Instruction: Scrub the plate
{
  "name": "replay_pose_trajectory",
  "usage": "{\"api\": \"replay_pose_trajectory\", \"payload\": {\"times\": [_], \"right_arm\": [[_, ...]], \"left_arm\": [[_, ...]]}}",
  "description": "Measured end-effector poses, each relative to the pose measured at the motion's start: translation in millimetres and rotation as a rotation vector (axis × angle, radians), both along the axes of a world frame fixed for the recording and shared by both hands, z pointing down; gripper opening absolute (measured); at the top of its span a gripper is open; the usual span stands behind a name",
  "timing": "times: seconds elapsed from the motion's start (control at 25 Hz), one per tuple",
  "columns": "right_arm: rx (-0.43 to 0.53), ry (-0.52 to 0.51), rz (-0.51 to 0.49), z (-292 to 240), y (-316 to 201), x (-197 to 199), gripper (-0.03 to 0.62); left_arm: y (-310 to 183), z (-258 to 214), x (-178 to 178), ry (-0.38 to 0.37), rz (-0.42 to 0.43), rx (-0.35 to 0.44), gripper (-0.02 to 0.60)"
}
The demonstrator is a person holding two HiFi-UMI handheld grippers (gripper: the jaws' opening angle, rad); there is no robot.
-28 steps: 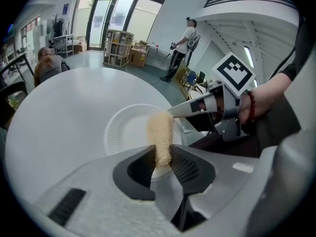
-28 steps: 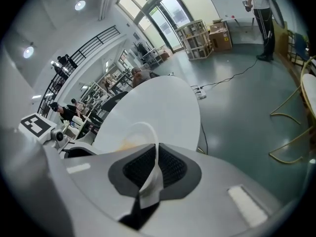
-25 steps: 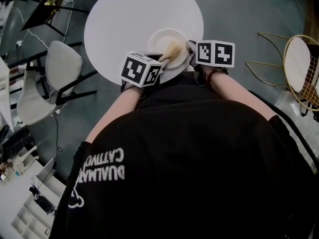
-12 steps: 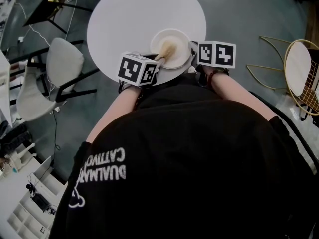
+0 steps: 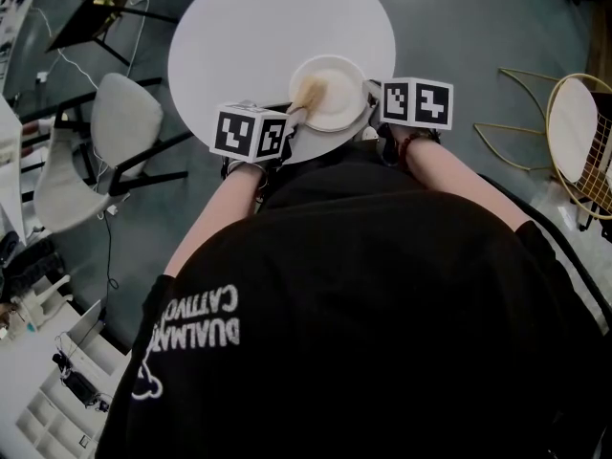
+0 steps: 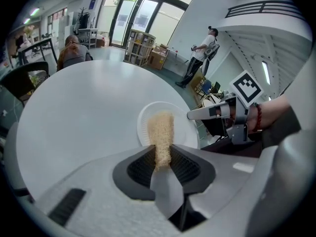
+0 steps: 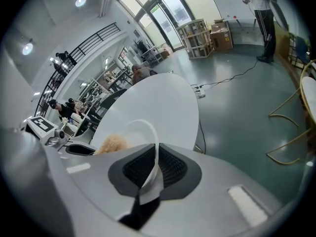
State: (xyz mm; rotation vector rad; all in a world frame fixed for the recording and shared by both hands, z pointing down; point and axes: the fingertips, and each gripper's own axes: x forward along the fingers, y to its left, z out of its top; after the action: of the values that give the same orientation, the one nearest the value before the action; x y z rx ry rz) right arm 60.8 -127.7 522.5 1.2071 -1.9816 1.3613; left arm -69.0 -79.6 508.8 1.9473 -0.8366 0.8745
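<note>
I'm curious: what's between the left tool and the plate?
A tan scrubber, clamped in the left tool, reaches onto the plate, seen in the left gripper view.

Table (image 5: pixel 258 27) is left bare beyond and to the left of the plate (image 5: pixel 339 103); free passage is given there. Plate's left side is blocked by left gripper (image 5: pixel 295 115) with scrubber (image 5: pixel 311 92), right rim by right gripper (image 5: pixel 369 94). Floor is obstructed by chair (image 5: pixel 120 122) at left, wire chair (image 5: pixel 579 132) well apart at right.

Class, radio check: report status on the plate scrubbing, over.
Left gripper shut on sponge, sponge over plate. Right gripper shut on plate rim. Plate at table edge, nothing in the way.
</note>
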Motion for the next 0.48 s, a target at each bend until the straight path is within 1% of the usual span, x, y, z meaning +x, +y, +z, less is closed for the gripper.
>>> {"api": "replay_pose_trajectory", "payload": {"times": [0.24, 0.48], "right_arm": [[0.004, -0.004, 0.003, -2, 2, 1, 0.032], [0.008, 0.001, 0.003, -3, 1, 0, 0.032]], "left_arm": [[-2, -3, -8, -0.005, -0.034, 0.009, 0.089], [-8, -4, -25, -0.070, -0.073, 0.048, 0.091]]}}
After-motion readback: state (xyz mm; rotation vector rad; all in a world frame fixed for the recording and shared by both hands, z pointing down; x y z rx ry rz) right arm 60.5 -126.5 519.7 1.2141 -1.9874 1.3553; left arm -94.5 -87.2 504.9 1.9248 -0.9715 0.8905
